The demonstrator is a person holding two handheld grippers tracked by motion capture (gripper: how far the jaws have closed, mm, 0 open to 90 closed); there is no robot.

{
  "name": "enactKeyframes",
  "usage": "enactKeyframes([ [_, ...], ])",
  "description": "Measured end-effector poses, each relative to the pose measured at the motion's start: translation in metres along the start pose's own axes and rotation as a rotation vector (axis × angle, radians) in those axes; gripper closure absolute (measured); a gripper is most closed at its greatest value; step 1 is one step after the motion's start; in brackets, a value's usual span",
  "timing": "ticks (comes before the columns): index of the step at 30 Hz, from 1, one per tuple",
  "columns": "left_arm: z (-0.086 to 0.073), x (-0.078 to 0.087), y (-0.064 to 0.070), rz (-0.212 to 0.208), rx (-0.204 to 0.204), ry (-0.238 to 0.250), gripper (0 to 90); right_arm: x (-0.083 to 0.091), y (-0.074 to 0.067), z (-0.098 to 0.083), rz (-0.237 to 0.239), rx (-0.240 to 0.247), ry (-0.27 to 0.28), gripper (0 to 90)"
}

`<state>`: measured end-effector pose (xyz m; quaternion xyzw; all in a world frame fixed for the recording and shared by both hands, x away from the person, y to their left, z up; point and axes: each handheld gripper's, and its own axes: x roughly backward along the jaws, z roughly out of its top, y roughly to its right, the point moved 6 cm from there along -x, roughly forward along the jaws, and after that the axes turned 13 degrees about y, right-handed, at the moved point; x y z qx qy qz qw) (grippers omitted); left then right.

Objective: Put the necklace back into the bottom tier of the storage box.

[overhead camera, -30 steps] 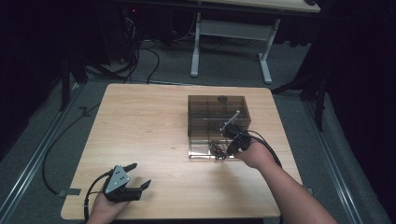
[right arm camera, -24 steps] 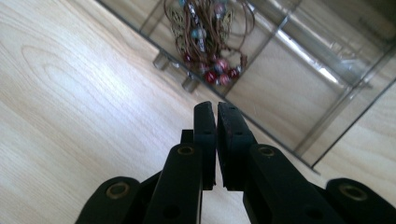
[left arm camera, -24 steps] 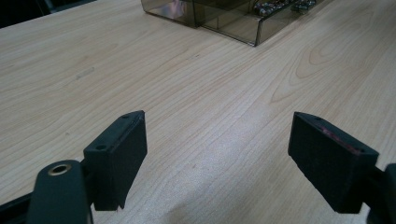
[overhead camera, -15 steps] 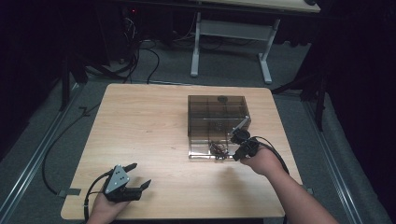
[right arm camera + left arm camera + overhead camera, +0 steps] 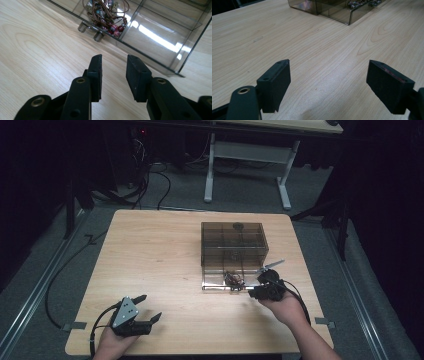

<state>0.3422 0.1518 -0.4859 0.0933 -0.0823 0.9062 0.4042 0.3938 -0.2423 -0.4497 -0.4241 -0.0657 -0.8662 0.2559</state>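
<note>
Jaws of your right gripper (image 5: 113, 75) have just been opening, empty, leaving the beads (image 5: 106, 11) in the drawer (image 5: 160, 40) at frame top. Your left gripper (image 5: 332, 82) rests open, out of the way.

place: lab recording bay | evidence: wooden counter (image 5: 165, 250) on grey carpet; cables (image 5: 150, 175) behind the counter; white-legged desk (image 5: 245, 165) beyond; dark surroundings

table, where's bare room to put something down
The table is bare left of the box, from far edge down to the left hand-held gripper. It is crowded at the box's drawer with beads, beside the right hand-held gripper.
</note>
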Motion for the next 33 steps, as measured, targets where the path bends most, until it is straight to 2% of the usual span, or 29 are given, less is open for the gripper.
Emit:
enactKeyframes([
  [2, 0.0, 0.0, 0.0, 0.001, 0.0, 0.0, 19.8, 0.001, 0.002, -0.009, 0.003, -0.018, 0.069, 62.7],
  [3, 0.0, 0.0, 0.0, 0.002, 0.0, 0.0, 19.8, 0.002, 0.003, -0.016, -0.006, -0.029, 0.127, 61.5],
  [6, 0.0, 0.0, 0.0, 0.003, -0.001, -0.001, 19.8, 0.003, 0.005, -0.029, -0.03, -0.023, 0.248, 59.6],
  [10, 0.0, 0.0, 0.0, 0.006, -0.005, -0.001, 19.8, 0.005, 0.006, -0.045, -0.065, -0.027, 0.364, 59.1],
  [16, 0.0, 0.0, 0.0, 0.016, -0.01, 0.003, 19.7, 0.011, 0.004, -0.06, -0.105, -0.022, 0.489, 58.4],
  [20, 0.0, 0.001, 0.0, 0.022, -0.013, 0.004, 19.7, 0.014, 0.002, -0.067, -0.114, -0.026, 0.554, 56.2],
  [22, 0.0, 0.001, 0.001, 0.025, -0.018, 0.008, 19.7, 0.013, 0.002, -0.071, -0.102, -0.04, 0.561, 49.9],
  [24, 0.0, 0.001, 0.001, 0.029, -0.02, 0.003, 19.9, 0.018, -0.001, -0.072, -0.116, -0.023, 0.615, 50.5],
  [29, 0.0, 0.0, 0.0, 0.038, -0.018, -0.004, 20.0, 0.018, -0.001, -0.072, -0.103, -0.023, 0.617, 49.5],
  [33, 0.0, 0.0, 0.0, 0.046, -0.02, -0.004, 20.0, 0.018, -0.001, -0.072, -0.114, -0.019, 0.626, 49.1],
])
